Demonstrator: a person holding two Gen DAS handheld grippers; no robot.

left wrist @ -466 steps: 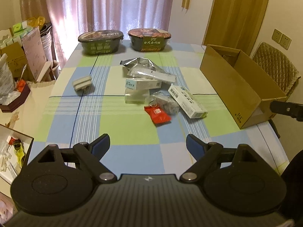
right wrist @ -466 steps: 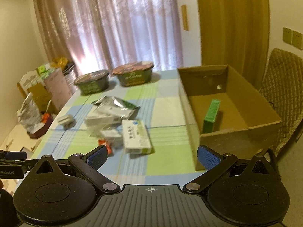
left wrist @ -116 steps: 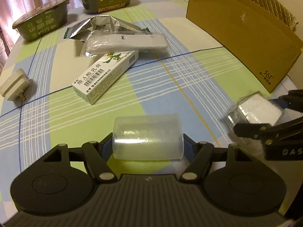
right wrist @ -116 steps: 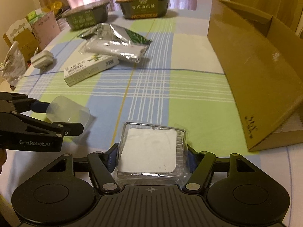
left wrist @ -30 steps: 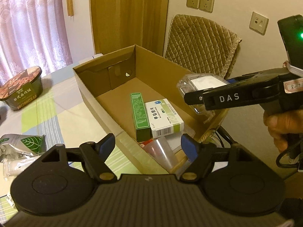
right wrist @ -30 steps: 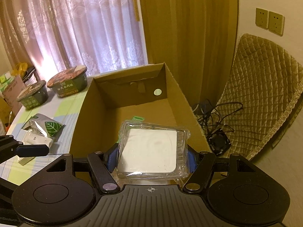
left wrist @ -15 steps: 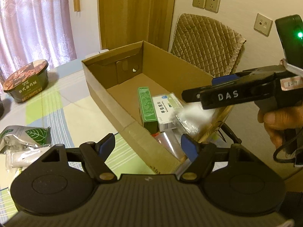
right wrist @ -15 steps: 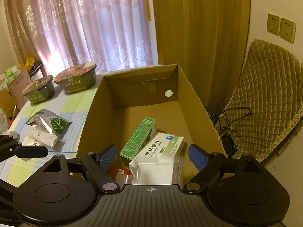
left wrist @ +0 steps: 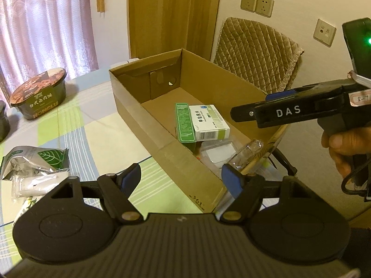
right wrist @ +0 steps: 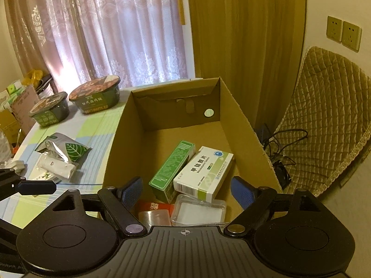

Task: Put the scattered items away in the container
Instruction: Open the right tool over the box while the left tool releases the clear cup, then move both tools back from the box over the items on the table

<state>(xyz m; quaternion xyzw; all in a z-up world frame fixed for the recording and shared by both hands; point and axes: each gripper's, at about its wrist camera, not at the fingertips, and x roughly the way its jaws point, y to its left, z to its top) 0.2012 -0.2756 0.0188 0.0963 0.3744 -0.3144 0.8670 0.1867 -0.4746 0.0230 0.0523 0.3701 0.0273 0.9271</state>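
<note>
Right claw (right wrist: 186,191) spread wide, empty, above cardboard box (right wrist: 241,125); left claw (left wrist: 180,177) likewise apart, holding nothing.

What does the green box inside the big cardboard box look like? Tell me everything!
The green box is a long, slim carton, cardboard by the look of it, with small pale print on it. It lies flat on the floor of the cardboard box, towards the near end, lengthwise along it. A white and green medicine box sits right beside it, apparently touching. Nothing is holding it.
</note>
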